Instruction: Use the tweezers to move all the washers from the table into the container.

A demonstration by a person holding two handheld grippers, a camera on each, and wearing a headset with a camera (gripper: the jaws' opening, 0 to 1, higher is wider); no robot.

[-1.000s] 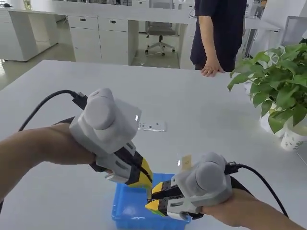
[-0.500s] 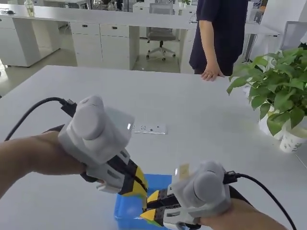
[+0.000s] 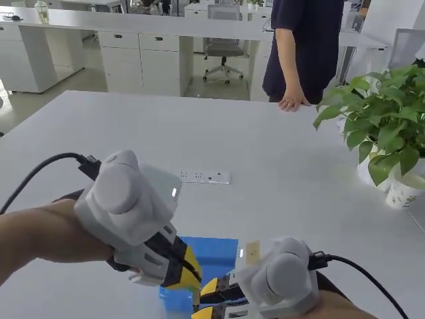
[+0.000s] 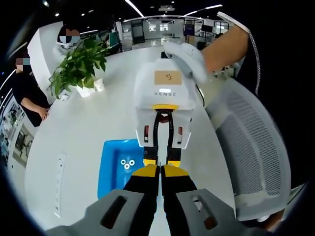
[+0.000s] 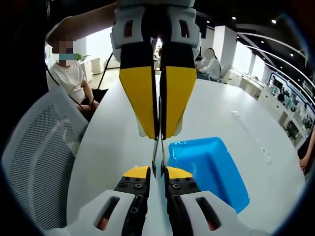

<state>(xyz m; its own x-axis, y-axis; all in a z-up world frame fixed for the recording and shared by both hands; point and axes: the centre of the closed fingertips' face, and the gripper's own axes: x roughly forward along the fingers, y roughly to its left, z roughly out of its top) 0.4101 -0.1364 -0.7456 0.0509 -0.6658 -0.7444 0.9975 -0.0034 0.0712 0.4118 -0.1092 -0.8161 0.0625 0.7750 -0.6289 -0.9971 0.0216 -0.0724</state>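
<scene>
At a white workbench table (image 3: pixel 279 153), a person meets two hand-held tools tip to tip beside a shallow blue plastic container (image 4: pixel 110 183); the left gripper (image 4: pixel 160 171) has its yellow-tipped jaws pressed together on a pair of thin metal tweezers (image 5: pixel 157 147), which run out toward the right gripper (image 5: pixel 156 173); the right gripper's jaws stand a narrow gap apart around the tweezers' far end, and whether they press on it cannot be told; nothing can be made out in the tweezers' points.

Three small white ring-shaped washers (image 4: pixel 127 163) lie together on the container's floor, so part of the job looks done; whether more wait on the table the pictures do not settle, and the tweezers appear to be between pickups, or being re-seated, not carrying anything.

The tabletop is smooth, pale and largely bare; a flat white power strip (image 3: pixel 206 177) lies beyond the container, and a leafy green plant in a white pot (image 3: pixel 385 126) stands at the right edge; a person in dark clothes (image 3: pixel 305 40) stands at the far side, one hand on the table; behind are white office desks and a grey swivel chair (image 3: pixel 221 50); a grey mesh-backed chair (image 4: pixel 256 147) sits near the worker.
</scene>
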